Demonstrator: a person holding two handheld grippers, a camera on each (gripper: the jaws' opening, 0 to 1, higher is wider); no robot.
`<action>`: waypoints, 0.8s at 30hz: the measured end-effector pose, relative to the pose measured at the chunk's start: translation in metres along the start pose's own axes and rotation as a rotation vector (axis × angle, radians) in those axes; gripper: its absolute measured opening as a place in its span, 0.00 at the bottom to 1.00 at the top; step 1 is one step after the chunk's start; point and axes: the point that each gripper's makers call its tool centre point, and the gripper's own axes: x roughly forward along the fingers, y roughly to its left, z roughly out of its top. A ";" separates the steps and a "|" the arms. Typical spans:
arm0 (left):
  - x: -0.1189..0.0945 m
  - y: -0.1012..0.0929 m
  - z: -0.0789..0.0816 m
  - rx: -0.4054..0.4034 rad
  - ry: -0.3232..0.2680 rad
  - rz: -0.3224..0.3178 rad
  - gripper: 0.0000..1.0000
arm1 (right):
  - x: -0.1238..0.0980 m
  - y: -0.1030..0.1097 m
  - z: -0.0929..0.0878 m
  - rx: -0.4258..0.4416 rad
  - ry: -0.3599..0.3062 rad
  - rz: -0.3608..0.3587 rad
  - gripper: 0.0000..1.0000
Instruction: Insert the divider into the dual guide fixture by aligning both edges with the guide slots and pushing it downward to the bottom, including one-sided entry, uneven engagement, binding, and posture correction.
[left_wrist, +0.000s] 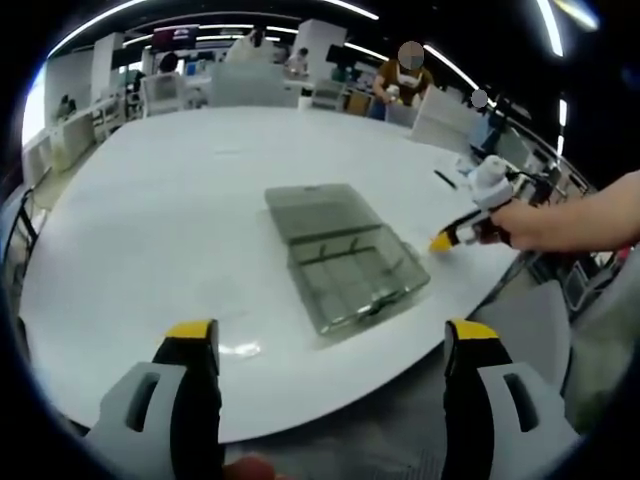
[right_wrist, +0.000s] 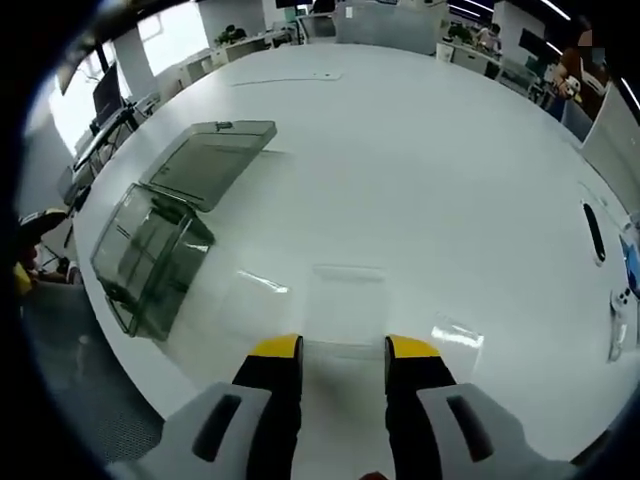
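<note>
In the left gripper view, the left gripper (left_wrist: 332, 340) hovers with jaws spread wide and nothing between them, above the near edge of the white counter (left_wrist: 160, 200). The clear fixture box (left_wrist: 345, 262) lies ahead, lid open. The right gripper (left_wrist: 462, 232) shows beside the box.

In the right gripper view, the right gripper (right_wrist: 338, 348) has its jaws parted and holding nothing. A thin clear divider (right_wrist: 345, 290) seems to lie flat just ahead. The box (right_wrist: 160, 235) sits well off to the left. I judge this the pickup step: next, close on the divider's edge.
</note>
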 end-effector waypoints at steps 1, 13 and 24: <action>0.000 0.000 0.000 0.000 0.000 -0.001 0.91 | -0.001 0.000 0.001 -0.001 -0.002 0.001 0.27; 0.007 -0.008 0.004 0.000 -0.004 -0.025 0.91 | -0.018 0.008 0.008 -0.070 -0.029 0.015 0.27; 0.024 -0.026 0.015 0.011 -0.014 -0.084 0.89 | -0.040 0.024 0.022 -0.115 -0.080 0.040 0.27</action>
